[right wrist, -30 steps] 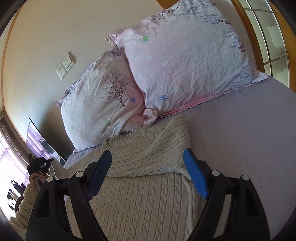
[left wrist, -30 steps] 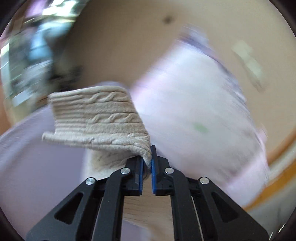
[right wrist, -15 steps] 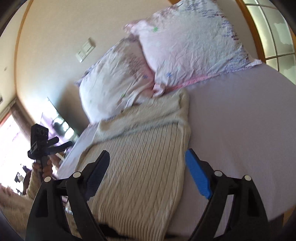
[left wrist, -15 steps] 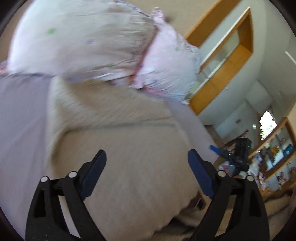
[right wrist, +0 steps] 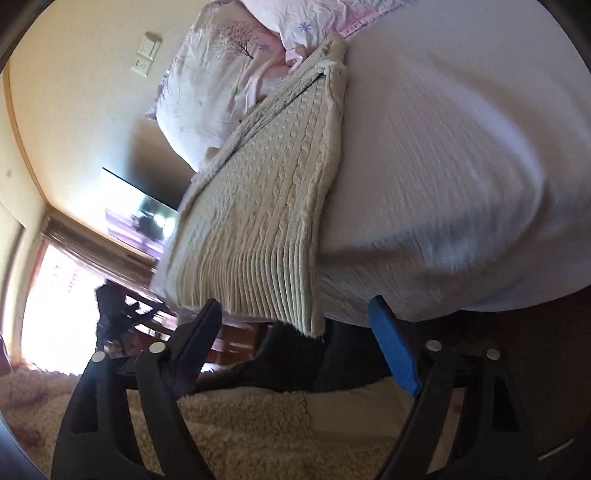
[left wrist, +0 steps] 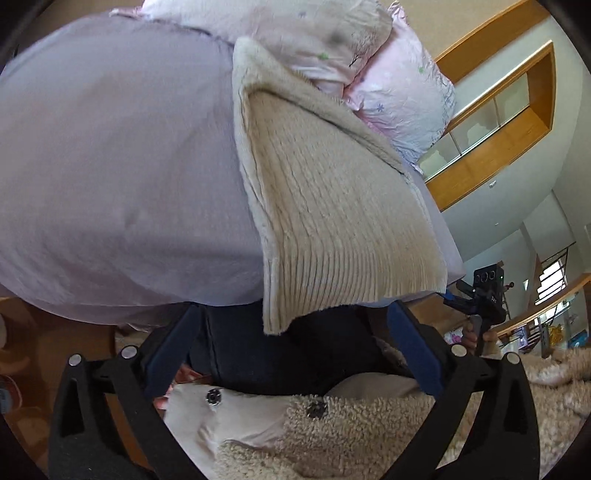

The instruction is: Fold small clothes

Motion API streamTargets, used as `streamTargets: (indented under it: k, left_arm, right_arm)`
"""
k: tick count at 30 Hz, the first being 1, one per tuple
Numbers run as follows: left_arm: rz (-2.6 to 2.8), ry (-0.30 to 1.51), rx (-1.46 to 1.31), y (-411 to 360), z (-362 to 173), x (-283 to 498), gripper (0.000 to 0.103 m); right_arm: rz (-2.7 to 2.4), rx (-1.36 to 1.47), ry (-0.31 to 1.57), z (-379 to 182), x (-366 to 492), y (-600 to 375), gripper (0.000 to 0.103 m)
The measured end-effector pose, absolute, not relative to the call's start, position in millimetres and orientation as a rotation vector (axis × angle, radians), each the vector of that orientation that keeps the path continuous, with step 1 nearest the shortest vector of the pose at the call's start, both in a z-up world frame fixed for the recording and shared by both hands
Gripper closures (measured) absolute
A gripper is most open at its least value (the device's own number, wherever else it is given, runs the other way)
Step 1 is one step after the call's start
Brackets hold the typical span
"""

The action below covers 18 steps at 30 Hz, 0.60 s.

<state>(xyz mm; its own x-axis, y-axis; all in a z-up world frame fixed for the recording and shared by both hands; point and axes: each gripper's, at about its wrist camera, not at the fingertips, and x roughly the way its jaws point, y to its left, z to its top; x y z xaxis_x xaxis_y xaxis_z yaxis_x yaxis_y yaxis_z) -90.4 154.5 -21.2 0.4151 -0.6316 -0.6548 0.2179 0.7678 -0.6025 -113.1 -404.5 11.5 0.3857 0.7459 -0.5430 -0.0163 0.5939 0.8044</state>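
One cream cable-knit sweater [left wrist: 332, 206] lies folded into a long panel on the lavender bed [left wrist: 110, 155], its collar end touching the floral pillows [right wrist: 229, 66], its ribbed hem overhanging the near edge. Both the left gripper [left wrist: 291, 354] and right gripper [right wrist: 299, 339] gape wide, empty, now pulled back below the mattress edge.

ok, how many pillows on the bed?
2. A tree-print pillow sits behind the sweater's far end; a pink flowered pillow overlaps it toward the window side. Others may be out of view.
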Motion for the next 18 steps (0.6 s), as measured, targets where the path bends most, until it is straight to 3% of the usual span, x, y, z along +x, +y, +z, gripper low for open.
streamTargets:
  k: [2,4,6,8,13,18]
  left_arm:
    - [-0.599,1.002,-0.535,150,-28,-81,0.010]
    - [-0.632,1.000,-0.595,146,-34,-76,0.031]
    - [-0.641,1.046,-0.627,140,-42,-70,0.076]
    - [-0.617,1.095,-0.610,135,-48,-68,0.094]
    - [-0.642,1.029,-0.686,144,-33,-73,0.096]
    - [-0.633,0.819,-0.594,141,49,-33,0.096]
  right_arm:
    - [0.624,0.870,1.058,0,-109,-397,0.046]
    - [0.647,0.864,1.050,-6,-108,-390,0.089]
    - [0.673,0.838,1.027,-5,-110,-384,0.094]
    - [0.691,0.818,0.989,3,-111,-384,0.095]
    - [0.731,0.775,0.855,47,-98,-388,0.096]
    - [0.707,0.632,0.678,118,-35,-384,0.096]
